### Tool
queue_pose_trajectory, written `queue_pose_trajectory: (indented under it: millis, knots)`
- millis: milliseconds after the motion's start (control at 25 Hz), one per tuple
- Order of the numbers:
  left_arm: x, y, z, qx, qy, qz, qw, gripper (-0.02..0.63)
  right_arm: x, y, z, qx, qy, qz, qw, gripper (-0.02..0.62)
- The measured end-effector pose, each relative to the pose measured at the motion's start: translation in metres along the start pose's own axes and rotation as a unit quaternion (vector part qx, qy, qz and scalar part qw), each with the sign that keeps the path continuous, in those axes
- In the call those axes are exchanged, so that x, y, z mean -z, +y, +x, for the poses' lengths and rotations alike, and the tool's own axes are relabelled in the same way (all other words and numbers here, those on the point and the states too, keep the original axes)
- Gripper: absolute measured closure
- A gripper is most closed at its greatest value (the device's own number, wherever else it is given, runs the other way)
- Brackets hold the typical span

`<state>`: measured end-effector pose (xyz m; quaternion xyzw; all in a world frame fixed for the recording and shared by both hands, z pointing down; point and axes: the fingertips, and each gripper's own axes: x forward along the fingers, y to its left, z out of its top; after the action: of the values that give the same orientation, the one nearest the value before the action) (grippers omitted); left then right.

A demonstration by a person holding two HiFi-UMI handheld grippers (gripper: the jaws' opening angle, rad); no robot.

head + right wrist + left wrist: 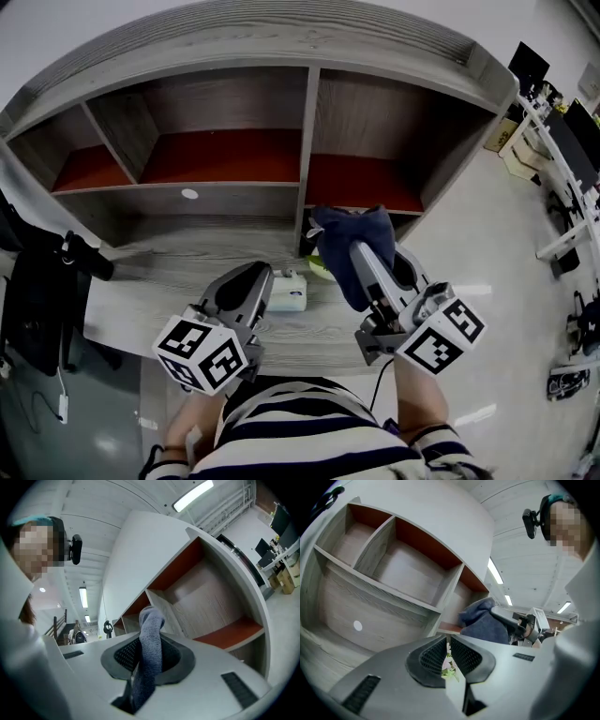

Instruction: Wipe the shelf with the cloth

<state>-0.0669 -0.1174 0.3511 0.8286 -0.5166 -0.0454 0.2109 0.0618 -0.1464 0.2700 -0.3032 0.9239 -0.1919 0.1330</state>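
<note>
1. We are holding the left gripper (259, 273) in front of the shelf (309, 131), below its left compartments. Its jaws are nearly together and gripping nothing.
2. We are carrying the dark blue cloth (337, 230) just before the shelf's central divider, at the front edge of the lower right compartment.
3. We are clamping the right gripper (364, 255) on a fold of that cloth.
4. We are judging the cloth light, soft and limp, so we are favouring a thick mid-fold grip that leaves a loose pad to press flat.

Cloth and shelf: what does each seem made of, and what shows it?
Cloth: dark blue terry-like fabric, matt; fuzzy nap, soft folds.
Shelf: grey wood-grain board, possibly laminate, matt; streaky grain, reddish-brown compartment floors.
</note>
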Motion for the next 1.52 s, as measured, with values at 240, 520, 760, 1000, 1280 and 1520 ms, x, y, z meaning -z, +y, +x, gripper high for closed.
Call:
queue_pose_trajectory:
  millis: [240, 520, 760, 1000, 1280, 1520]
  knots:
    - [-0.018, -0.010, 0.001, -0.031, -0.044, 0.014, 0.9984, 0.568, -0.044, 0.011, 0.014, -0.071, -0.016, -0.042, 0.997, 0.515]
    - [-0.022, -0.021, -0.006, -0.042, -0.051, 0.057, 0.9961, 0.568, -0.097, 0.038, 0.037, -0.132, -0.067, -0.099, 0.984, 0.515]
    - [-0.037, -0.013, -0.007, -0.037, -0.059, 0.059, 0.9958, 0.568, -0.128, 0.048, 0.064, -0.132, -0.111, -0.126, 0.977, 0.515]
    - [-0.046, -0.006, -0.003, -0.017, -0.063, 0.042, 0.9970, 0.568, -0.133, 0.042, 0.095, -0.094, -0.119, -0.168, 0.974, 0.515]
    - [-0.044, -0.002, 0.002, -0.009, -0.051, 0.043, 0.9977, 0.568, -0.121, 0.025, 0.120, -0.055, -0.098, -0.198, 0.974, 0.514]
    - [-0.042, -0.003, 0.006, -0.004, -0.047, 0.042, 0.9980, 0.568, -0.102, 0.019, 0.124, -0.048, -0.079, -0.212, 0.973, 0.514]
